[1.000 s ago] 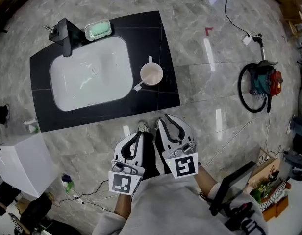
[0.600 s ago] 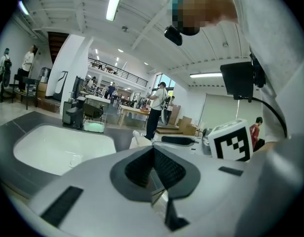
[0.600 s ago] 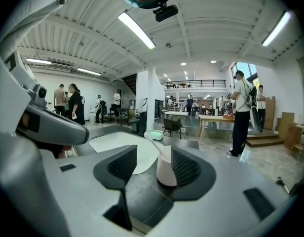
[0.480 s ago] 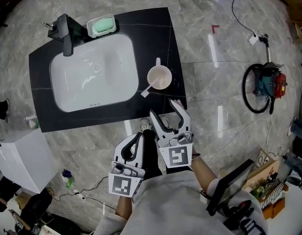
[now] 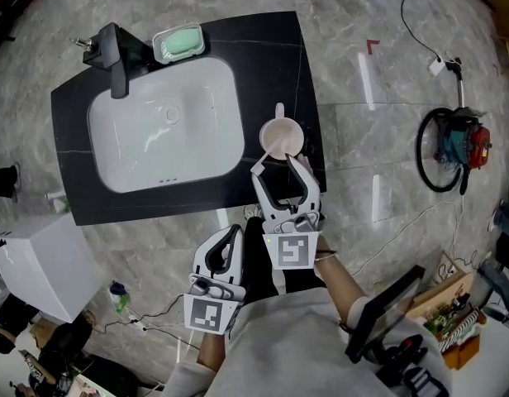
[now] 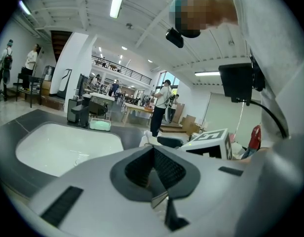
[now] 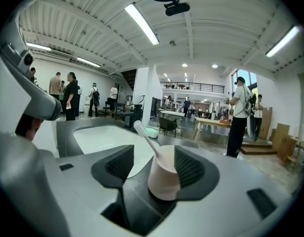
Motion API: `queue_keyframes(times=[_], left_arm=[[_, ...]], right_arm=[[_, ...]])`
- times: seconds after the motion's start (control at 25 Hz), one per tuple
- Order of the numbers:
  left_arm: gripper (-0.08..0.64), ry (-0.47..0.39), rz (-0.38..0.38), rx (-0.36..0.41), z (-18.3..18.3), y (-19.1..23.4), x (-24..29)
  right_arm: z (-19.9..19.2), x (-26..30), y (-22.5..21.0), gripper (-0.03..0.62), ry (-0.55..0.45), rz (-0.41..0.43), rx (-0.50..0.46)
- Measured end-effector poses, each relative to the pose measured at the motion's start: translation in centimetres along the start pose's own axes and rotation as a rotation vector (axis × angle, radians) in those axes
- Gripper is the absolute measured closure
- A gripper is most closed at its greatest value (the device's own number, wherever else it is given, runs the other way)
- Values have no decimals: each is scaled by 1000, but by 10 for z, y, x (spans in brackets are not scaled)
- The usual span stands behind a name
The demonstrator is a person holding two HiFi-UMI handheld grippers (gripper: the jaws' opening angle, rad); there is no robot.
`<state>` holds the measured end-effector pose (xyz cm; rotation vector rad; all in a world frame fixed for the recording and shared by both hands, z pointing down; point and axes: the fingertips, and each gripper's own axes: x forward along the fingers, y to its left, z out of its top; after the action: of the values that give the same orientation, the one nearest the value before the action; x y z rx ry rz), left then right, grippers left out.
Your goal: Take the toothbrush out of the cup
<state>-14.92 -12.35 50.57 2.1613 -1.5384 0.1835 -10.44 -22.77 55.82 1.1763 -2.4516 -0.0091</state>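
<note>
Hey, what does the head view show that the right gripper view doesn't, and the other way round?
Only the head view: the red and teal vacuum cleaner and the white box at lower left.
Only the right gripper view: the white toothbrush leaning out of the pale round cup, and people standing in the hall behind.
Both: that cup, the white sink basin, the green soap dish, and the right gripper, whose jaws have just been opening, the cup between them untouched.

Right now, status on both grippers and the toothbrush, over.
Left gripper shut, empty. Right gripper jaws just opened wide, cup lined up between them, ungripped. Toothbrush in cup, leaning toward sink. Nothing blocking.
</note>
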Motion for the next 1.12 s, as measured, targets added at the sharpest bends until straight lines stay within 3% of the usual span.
queue_keyframes(times=[0.52, 0.64, 0.96, 1.12], left_arm=[[557, 8, 17, -6, 4, 13, -3], [555, -9, 9, 44, 6, 17, -4], [557, 9, 23, -16, 7, 19, -3], [557, 3, 23, -15, 7, 20, -3]], right_arm=[[12, 14, 2, 351, -23, -74, -59], [12, 17, -2, 355, -24, -103, -69], [11, 16, -12, 527, -27, -184, -113], [13, 15, -16, 551, -36, -207, -115]])
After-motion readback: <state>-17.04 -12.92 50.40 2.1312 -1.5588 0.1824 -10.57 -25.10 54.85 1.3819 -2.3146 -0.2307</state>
